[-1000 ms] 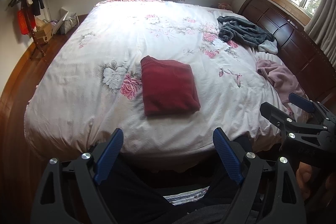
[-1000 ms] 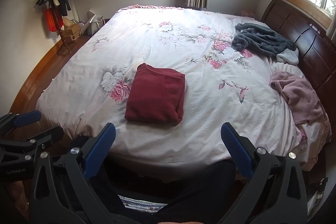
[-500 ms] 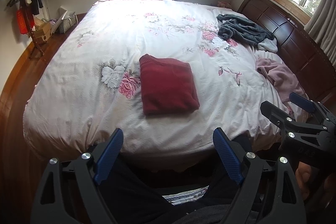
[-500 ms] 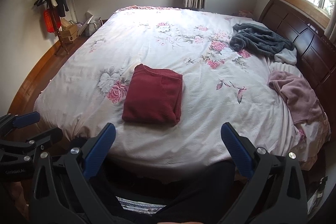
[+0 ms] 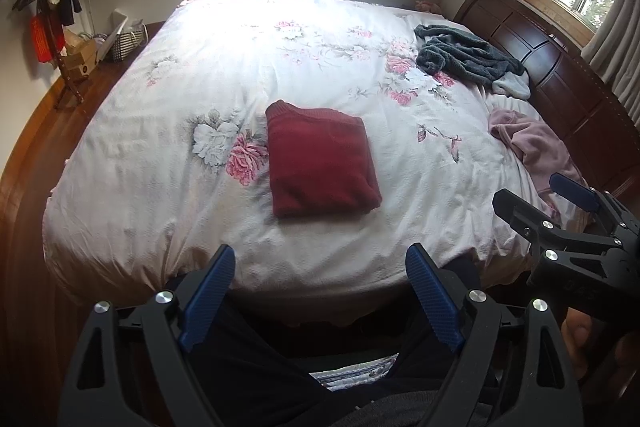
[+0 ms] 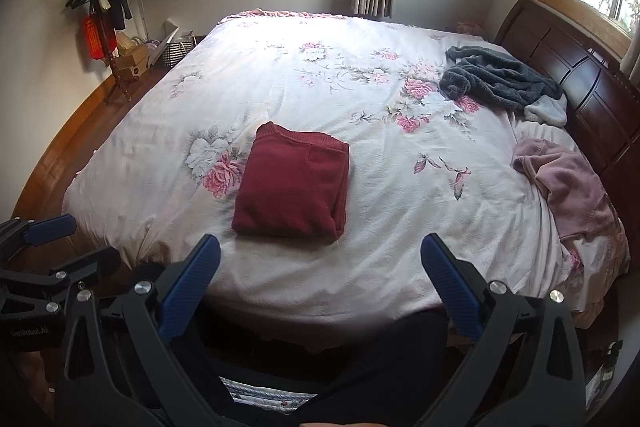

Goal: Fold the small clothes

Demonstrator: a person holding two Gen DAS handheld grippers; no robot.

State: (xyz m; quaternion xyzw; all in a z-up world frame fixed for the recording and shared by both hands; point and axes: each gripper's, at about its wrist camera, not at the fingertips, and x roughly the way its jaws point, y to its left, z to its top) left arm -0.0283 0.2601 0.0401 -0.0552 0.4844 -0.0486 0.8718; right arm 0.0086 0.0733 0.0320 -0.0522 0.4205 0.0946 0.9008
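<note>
Left gripper (image 5: 320, 291) jaws gape wide, empty, at the bed's (image 5: 160, 187) near edge. Ahead of them and between their tips lies the folded red sweater (image 5: 320, 167). Right gripper (image 6: 320, 281) jaws likewise spread, holding nothing, sweater just ahead.

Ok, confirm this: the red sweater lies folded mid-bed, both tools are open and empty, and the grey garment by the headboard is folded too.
One thing is wrong: the grey garment is crumpled, not folded, as the right wrist view shows. The red sweater does lie folded mid-bed, and the left tool and right tool are open and empty.
</note>
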